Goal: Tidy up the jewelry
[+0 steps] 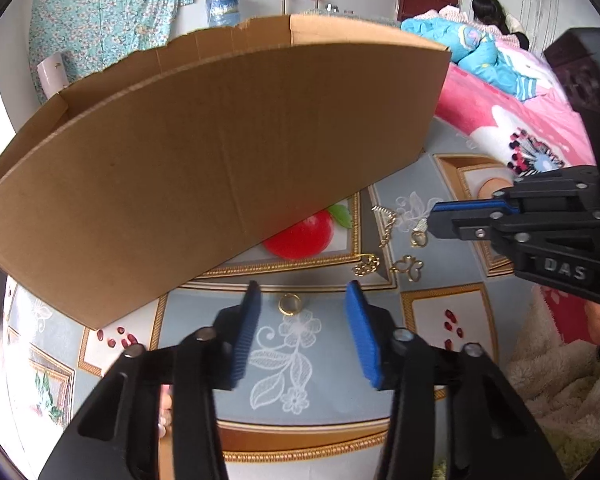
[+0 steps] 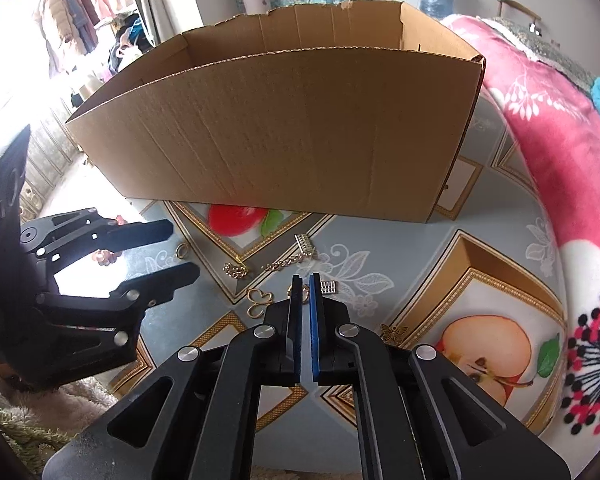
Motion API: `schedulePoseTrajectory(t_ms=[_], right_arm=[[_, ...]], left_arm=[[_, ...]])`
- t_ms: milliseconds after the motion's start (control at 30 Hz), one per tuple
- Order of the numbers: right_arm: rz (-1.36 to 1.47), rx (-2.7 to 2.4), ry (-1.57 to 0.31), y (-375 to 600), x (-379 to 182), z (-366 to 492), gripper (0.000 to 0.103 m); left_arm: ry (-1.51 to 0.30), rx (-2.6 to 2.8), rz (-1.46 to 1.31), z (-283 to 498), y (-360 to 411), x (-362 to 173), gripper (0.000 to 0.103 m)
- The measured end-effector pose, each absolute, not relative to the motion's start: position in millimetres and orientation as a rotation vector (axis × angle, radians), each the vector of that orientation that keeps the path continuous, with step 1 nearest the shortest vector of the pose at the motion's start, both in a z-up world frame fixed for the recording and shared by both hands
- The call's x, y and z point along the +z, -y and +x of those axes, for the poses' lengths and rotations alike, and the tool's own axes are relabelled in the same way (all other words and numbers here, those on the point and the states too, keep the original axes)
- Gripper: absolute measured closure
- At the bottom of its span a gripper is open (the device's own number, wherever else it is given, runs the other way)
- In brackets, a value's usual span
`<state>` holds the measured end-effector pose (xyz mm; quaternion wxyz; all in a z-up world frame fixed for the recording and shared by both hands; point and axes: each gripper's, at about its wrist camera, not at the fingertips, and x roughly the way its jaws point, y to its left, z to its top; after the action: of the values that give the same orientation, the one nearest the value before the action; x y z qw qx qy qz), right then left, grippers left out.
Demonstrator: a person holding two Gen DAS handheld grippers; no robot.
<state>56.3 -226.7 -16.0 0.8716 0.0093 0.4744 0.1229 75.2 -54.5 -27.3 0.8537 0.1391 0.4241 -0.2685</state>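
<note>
Early stage by the look of it: gold ring, chain, butterfly charm and other pieces lie loose on the tabletop before the cardboard box. Left gripper jaws spread around the ring, not touching. Right gripper jaws pressed together; whether pinching anything, can't tell. Its side reads "DAS".

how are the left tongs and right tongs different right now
The left tongs stand open; the right tongs are shut. A gold ring lies on the tablecloth between the left tongs' tips, untouched; the right tongs' tips sit among small gold charms, and whether they pinch one I cannot tell. Both are black with blue pads and point down in front of the cardboard box.
</note>
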Motion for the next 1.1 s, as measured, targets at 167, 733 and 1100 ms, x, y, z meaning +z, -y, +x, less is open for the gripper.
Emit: schedulePoseTrajectory(t_ms=[167,733,1100], right_arm=[[0.030,0.268,-0.980,230,-15,54,0.099],[0.148,0.321,-1.031,235,-19,48,0.090],[0.127,0.301,-1.060,227,-25,60,0.090]], left_arm=[[-0.904,-0.554,0.320,80,56,-30,0.078],[-0.913,-0.559,0.328,74,51,-29,0.093],[-0.909,-0.565,0.314,73,49,-29,0.092]])
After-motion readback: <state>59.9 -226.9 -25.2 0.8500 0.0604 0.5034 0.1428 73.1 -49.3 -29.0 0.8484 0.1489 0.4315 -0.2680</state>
